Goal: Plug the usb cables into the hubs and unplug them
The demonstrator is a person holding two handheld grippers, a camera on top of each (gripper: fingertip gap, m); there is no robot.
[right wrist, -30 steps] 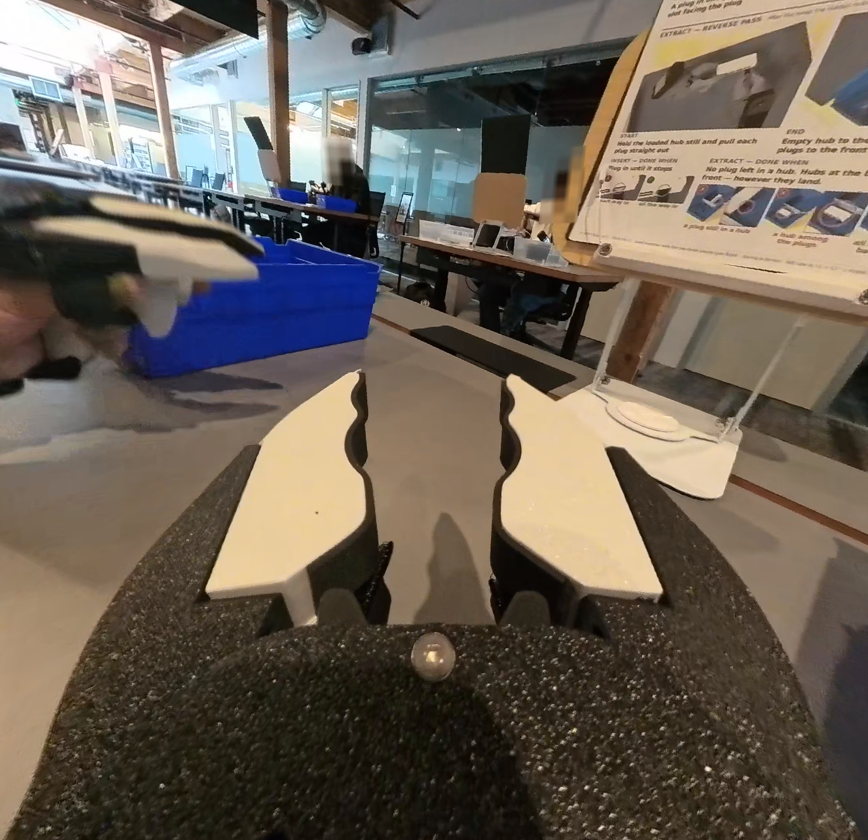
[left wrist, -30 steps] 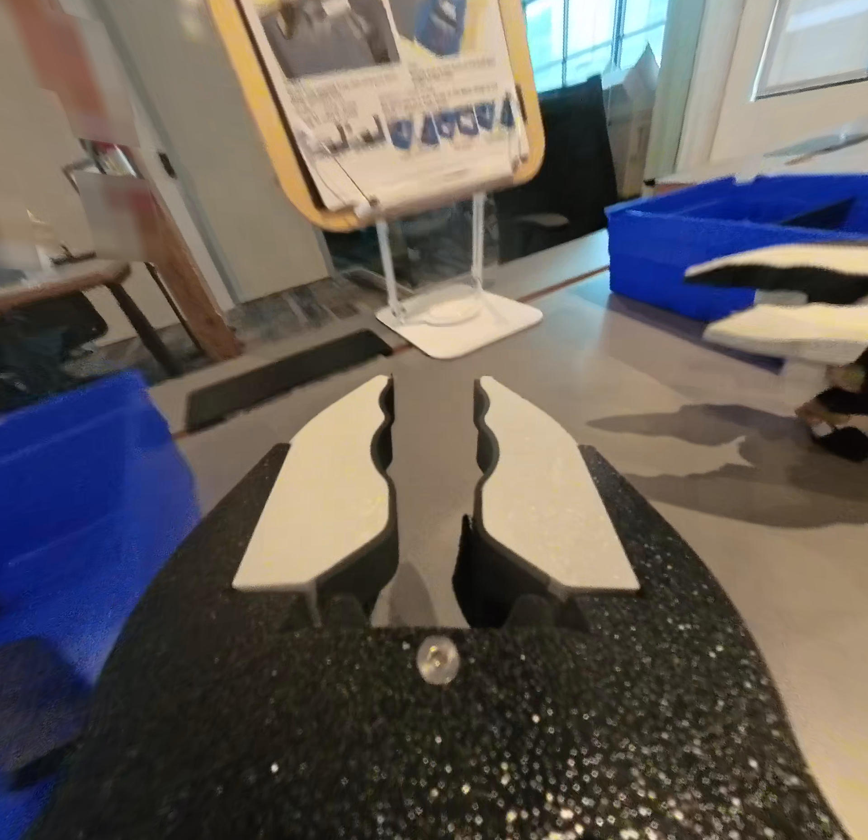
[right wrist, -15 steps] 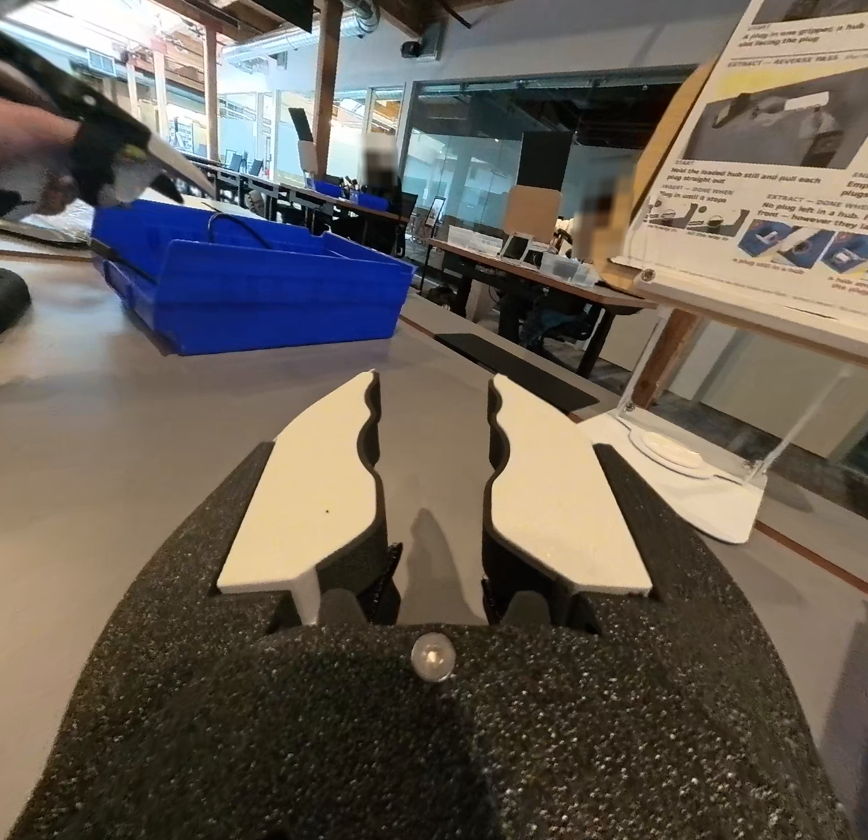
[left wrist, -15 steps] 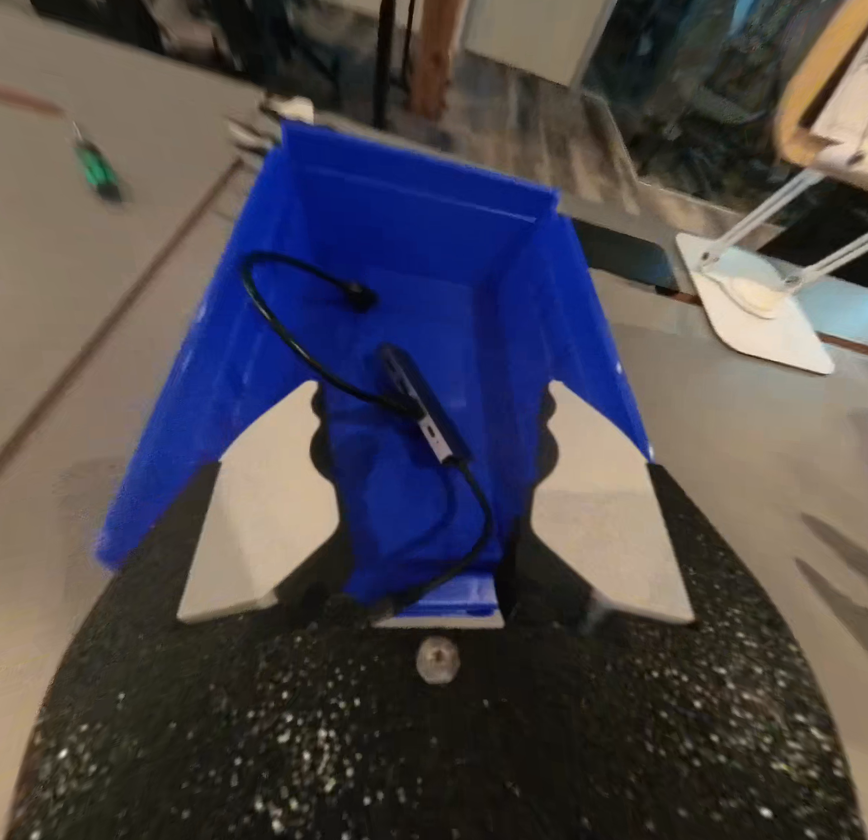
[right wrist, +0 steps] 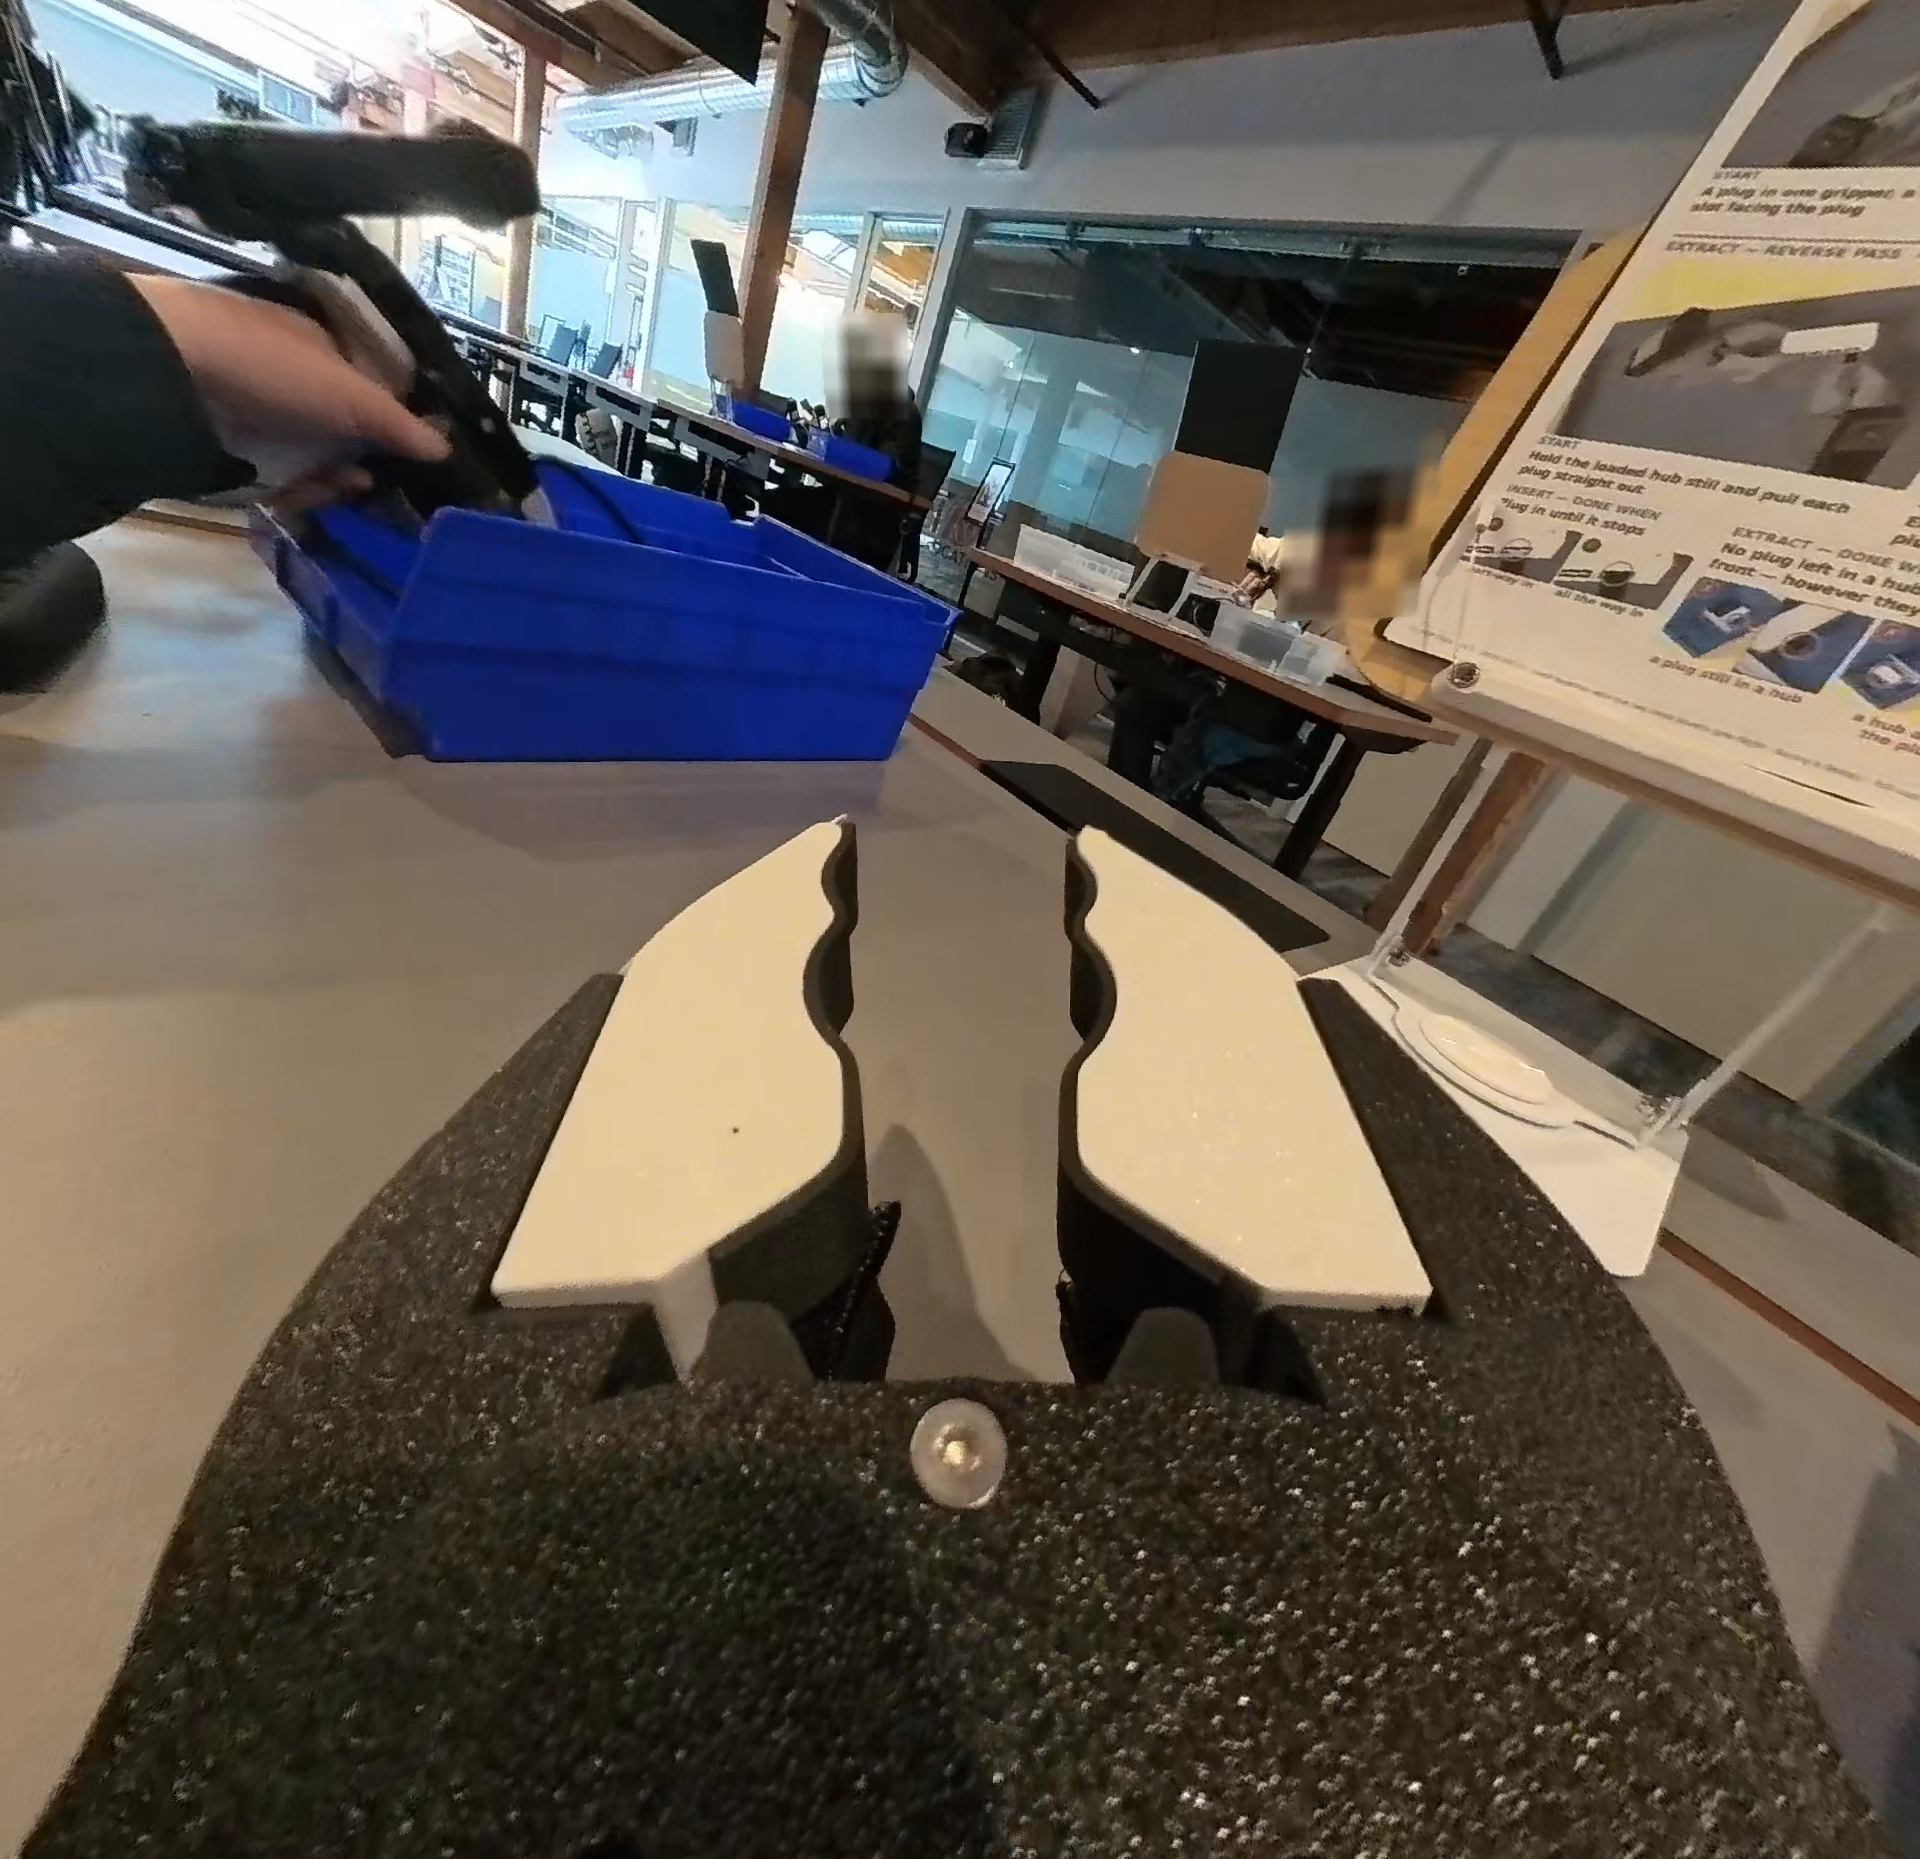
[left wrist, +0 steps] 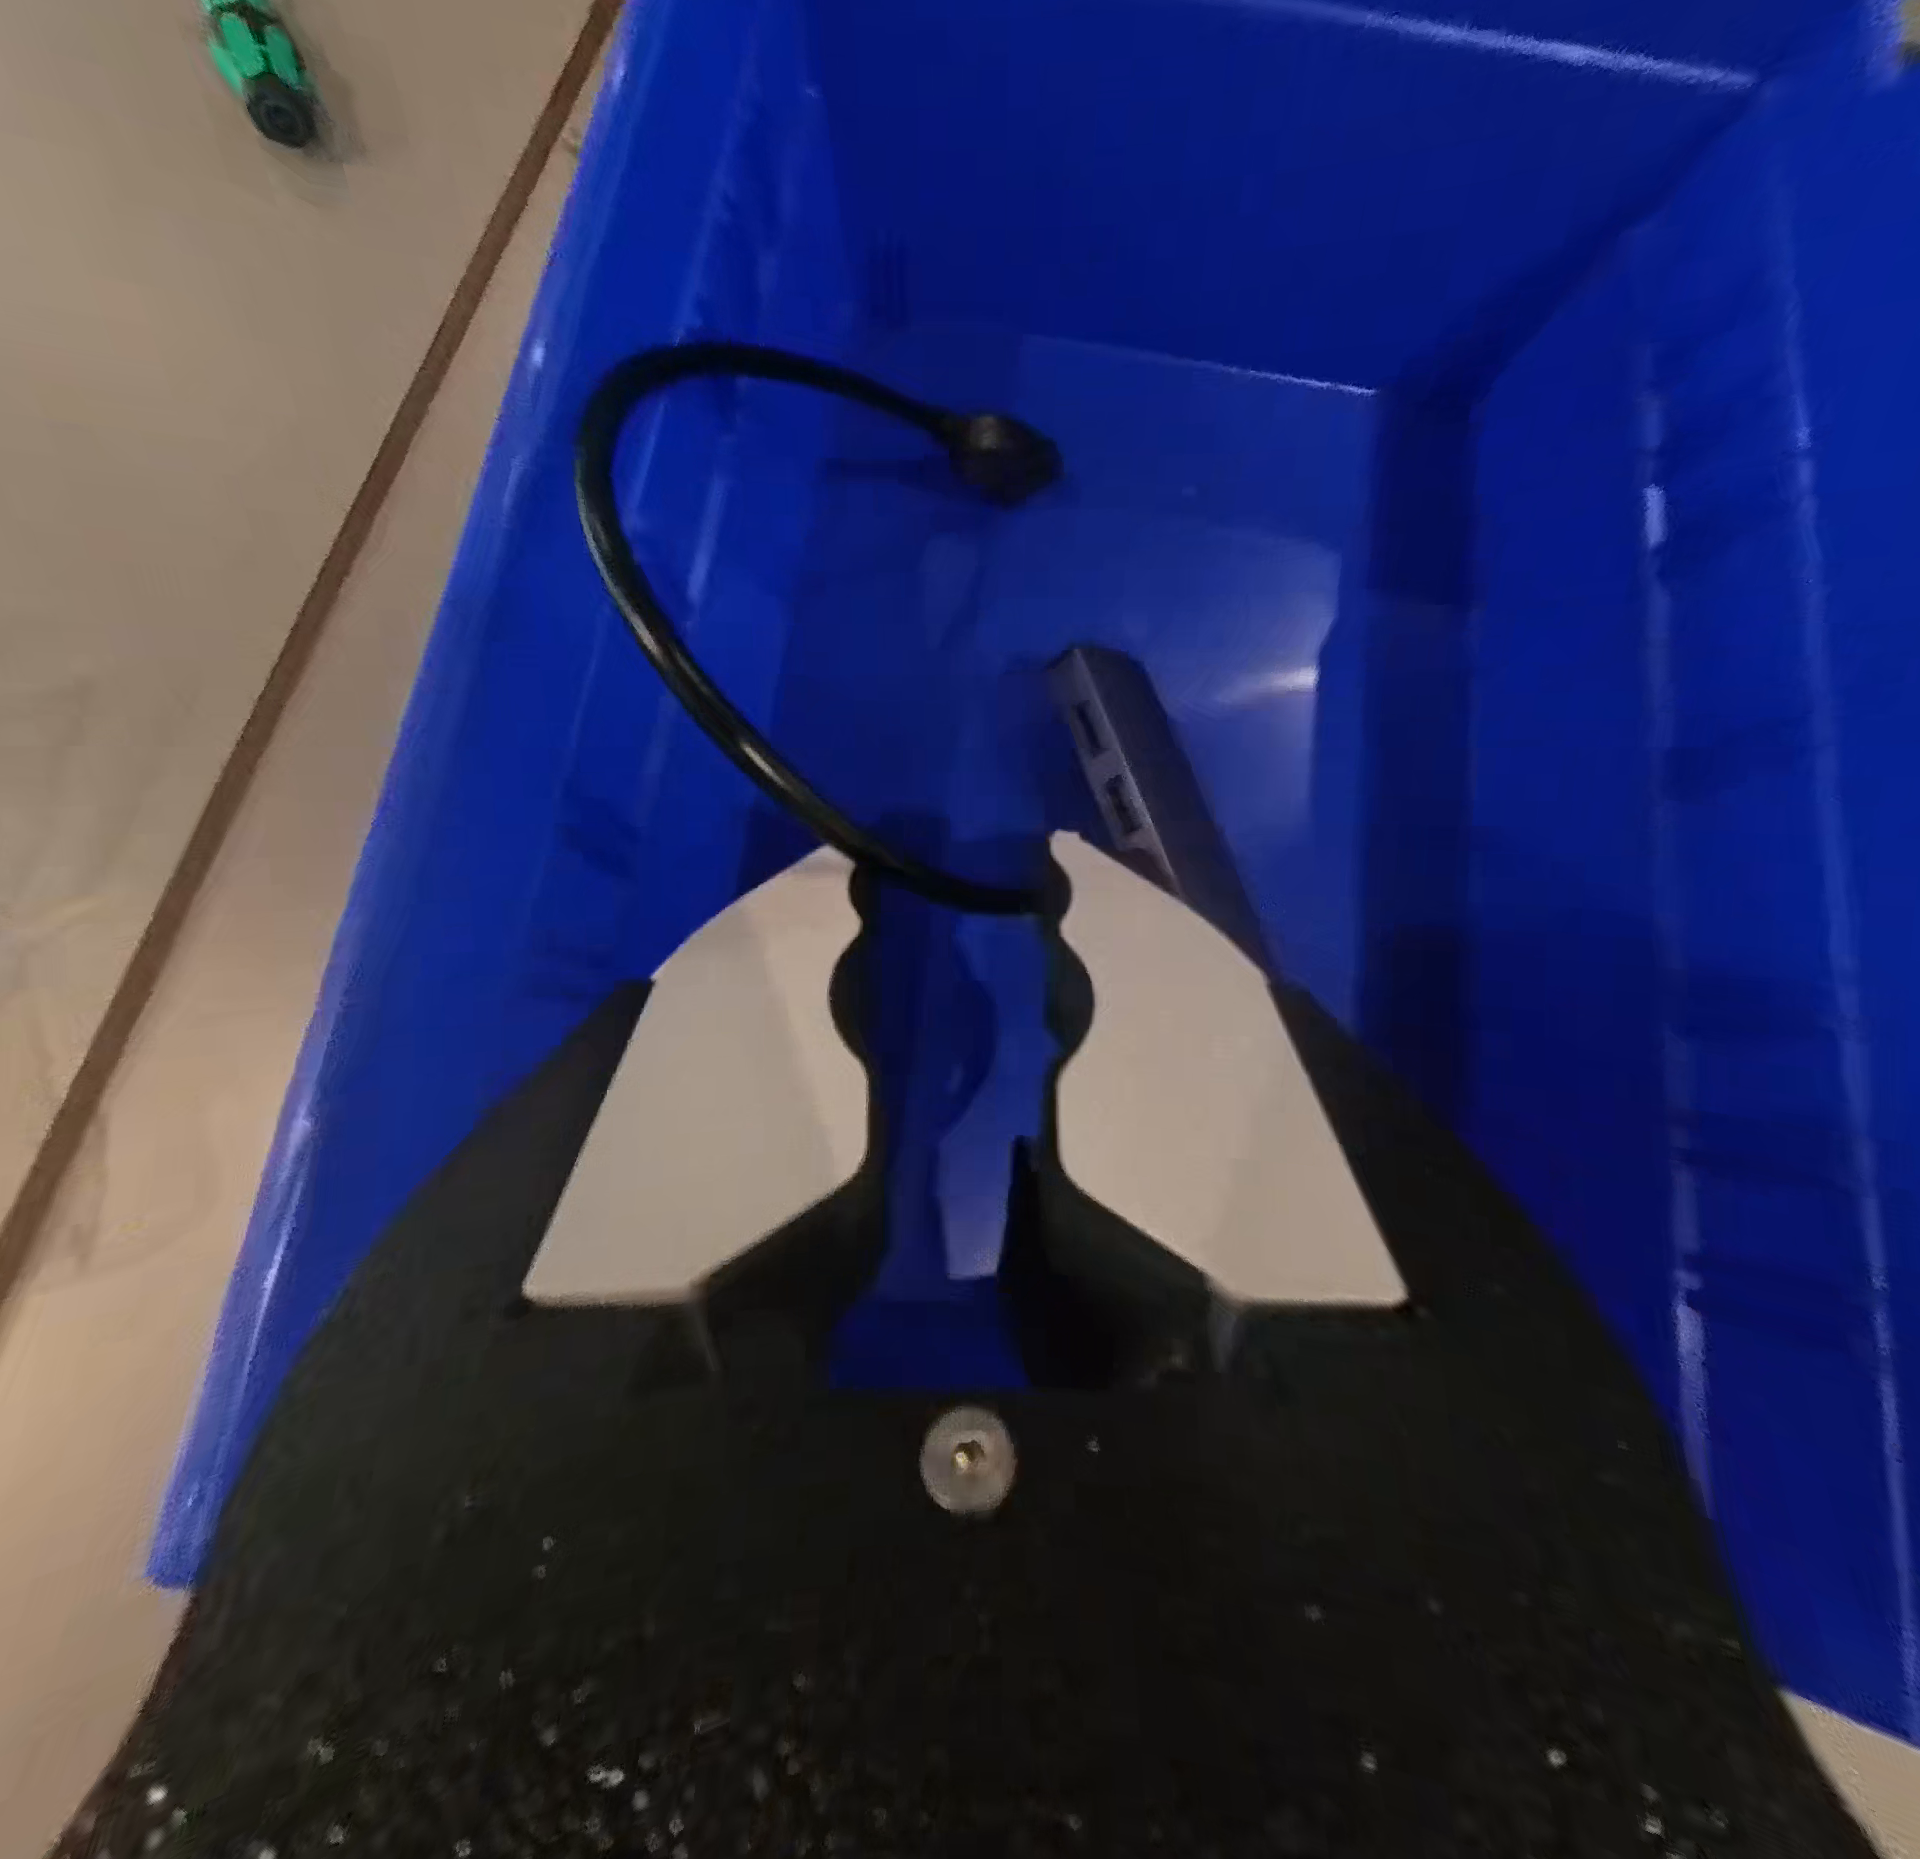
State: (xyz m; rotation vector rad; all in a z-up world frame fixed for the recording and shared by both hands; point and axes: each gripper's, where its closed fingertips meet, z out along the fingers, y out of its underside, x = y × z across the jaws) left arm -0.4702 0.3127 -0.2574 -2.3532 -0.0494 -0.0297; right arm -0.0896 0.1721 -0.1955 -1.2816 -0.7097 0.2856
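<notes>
In the left wrist view my left gripper (left wrist: pixel 956 874) reaches down into a blue bin (left wrist: pixel 1195 199). A black cable (left wrist: pixel 644 604) loops from between the fingertips up to a round plug (left wrist: pixel 997 453). A dark usb hub (left wrist: pixel 1132 760) leans beside the right fingertip, its lower end hidden behind that finger. The jaws stand partly apart, with the bin floor showing between them. In the right wrist view my right gripper (right wrist: pixel 961 864) is open and empty, low over the grey table (right wrist: pixel 260 926). The left gripper (right wrist: pixel 499 459) shows there, held by a hand, dipping into the bin (right wrist: pixel 644 656).
A green and black connector (left wrist: pixel 255 74) lies on the table left of the bin. An instruction board (right wrist: pixel 1714 407) on a clear stand with a white base (right wrist: pixel 1507 1113) stands at the right. Desks, chairs and people sit far behind.
My left gripper swung left from over the table, went down into the blue bin, and its jaws narrowed around the cable. The right gripper stayed low and open, turning slightly.
</notes>
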